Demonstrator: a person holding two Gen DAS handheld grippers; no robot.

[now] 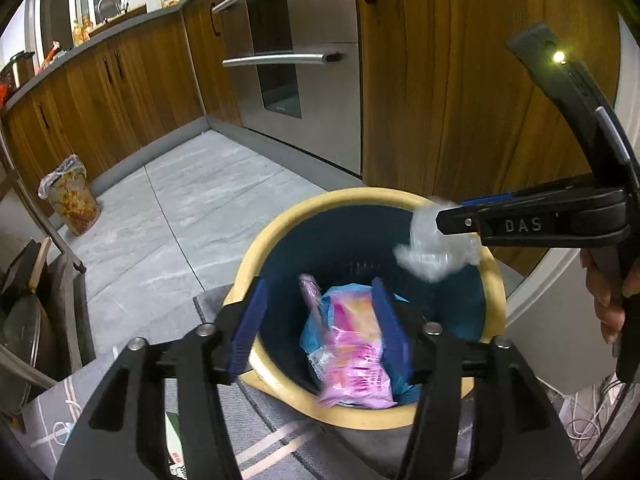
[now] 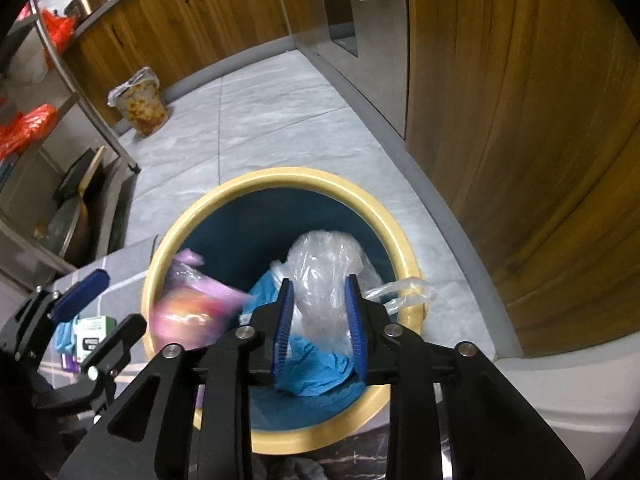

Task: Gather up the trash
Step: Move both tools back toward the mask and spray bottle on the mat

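A round bin with a yellow rim [image 1: 280,224] [image 2: 280,178] and dark blue inside stands on the kitchen floor. My left gripper [image 1: 320,328] is open above it; a blurred pink wrapper [image 1: 352,356] [image 2: 192,308] lies or falls between its fingers over blue trash [image 2: 316,372] in the bin. My right gripper [image 2: 320,320] [image 1: 440,220] is shut on a crumpled clear plastic bag [image 2: 324,276] [image 1: 432,248], held over the bin's right side.
A small lined bin with a floral pattern [image 1: 72,196] [image 2: 140,104] stands by the wooden cabinets. A steel oven [image 1: 288,60] is ahead. A metal rack with pans [image 1: 24,320] is at left. A grey mat [image 1: 260,432] lies under the bin.
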